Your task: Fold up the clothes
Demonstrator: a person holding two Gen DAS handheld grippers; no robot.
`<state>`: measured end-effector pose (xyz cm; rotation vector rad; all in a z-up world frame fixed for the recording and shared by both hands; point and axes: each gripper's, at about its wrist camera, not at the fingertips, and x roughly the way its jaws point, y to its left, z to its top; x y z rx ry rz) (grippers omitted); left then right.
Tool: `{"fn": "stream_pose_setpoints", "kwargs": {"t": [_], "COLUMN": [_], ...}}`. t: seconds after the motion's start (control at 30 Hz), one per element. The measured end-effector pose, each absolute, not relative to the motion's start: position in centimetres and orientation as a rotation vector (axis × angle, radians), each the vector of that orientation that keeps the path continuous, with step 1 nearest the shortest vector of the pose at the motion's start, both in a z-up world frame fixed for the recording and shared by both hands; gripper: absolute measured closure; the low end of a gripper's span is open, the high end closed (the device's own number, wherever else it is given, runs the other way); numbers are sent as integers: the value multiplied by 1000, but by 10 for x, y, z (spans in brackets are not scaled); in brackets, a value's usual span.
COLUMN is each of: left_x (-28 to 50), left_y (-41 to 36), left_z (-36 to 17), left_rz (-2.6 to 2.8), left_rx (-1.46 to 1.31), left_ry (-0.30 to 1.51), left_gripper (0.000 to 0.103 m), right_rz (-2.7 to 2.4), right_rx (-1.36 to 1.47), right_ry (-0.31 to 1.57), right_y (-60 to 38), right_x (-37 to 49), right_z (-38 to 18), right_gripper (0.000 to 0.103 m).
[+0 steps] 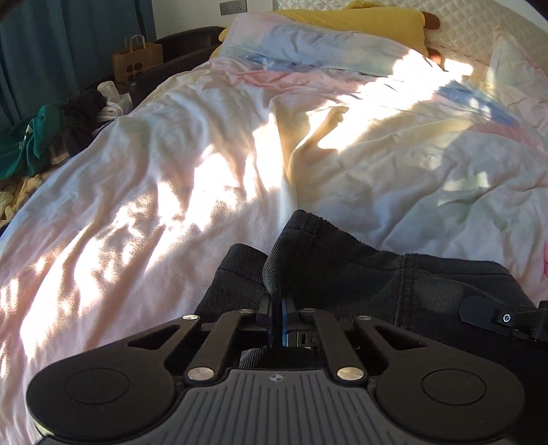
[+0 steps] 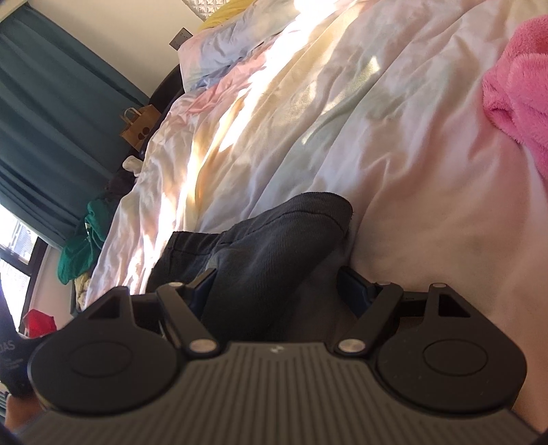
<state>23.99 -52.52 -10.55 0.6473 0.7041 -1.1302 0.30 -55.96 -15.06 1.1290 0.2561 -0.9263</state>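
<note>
- The left gripper [image 1: 277,309] has its blue pads pressed together on a raised fold of the dark jeans [image 1: 342,270], which lie at the lower centre of the left wrist view on the pale duvet [image 1: 171,171].
- The right gripper [image 2: 279,287] stands with its jaws wide apart, a bunched hump of the jeans [image 2: 274,246] sitting between them; whether the pads touch the cloth cannot be told.
- Only the left view shows the yellow pillow [image 1: 359,20] and quilted headboard [image 1: 479,27] along the top, and part of the other gripper at lower right.
- Only the right view shows a pink fleece [image 2: 520,85] at the upper right, a red item [image 2: 41,323] at lower left, and a window [image 2: 17,246].
- Both show the teal curtain [image 2: 51,102], paper bag [image 1: 137,58] and green garment [image 1: 30,143].
</note>
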Motion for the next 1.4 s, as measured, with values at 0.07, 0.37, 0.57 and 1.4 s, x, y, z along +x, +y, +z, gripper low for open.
{"fn": "stream_pose_setpoints", "kwargs": {"t": [0.07, 0.37, 0.57, 1.4], "left_x": [240, 261, 250, 63], "left_y": [-522, -525, -495, 38], "left_z": [-88, -103, -108, -10], "left_rz": [-1090, -836, -872, -213], "left_rx": [622, 672, 594, -120], "left_ry": [669, 610, 671, 733], "left_gripper": [99, 94, 49, 31], "right_rz": [-911, -921, -878, -369], "right_rx": [1157, 1205, 1239, 1721], "right_ry": [217, 198, 195, 282], "right_y": [-560, -566, -573, -589], "right_x": [-3, -9, -9, 28], "right_z": [-148, -148, -155, -187], "right_gripper": [24, 24, 24, 24]}}
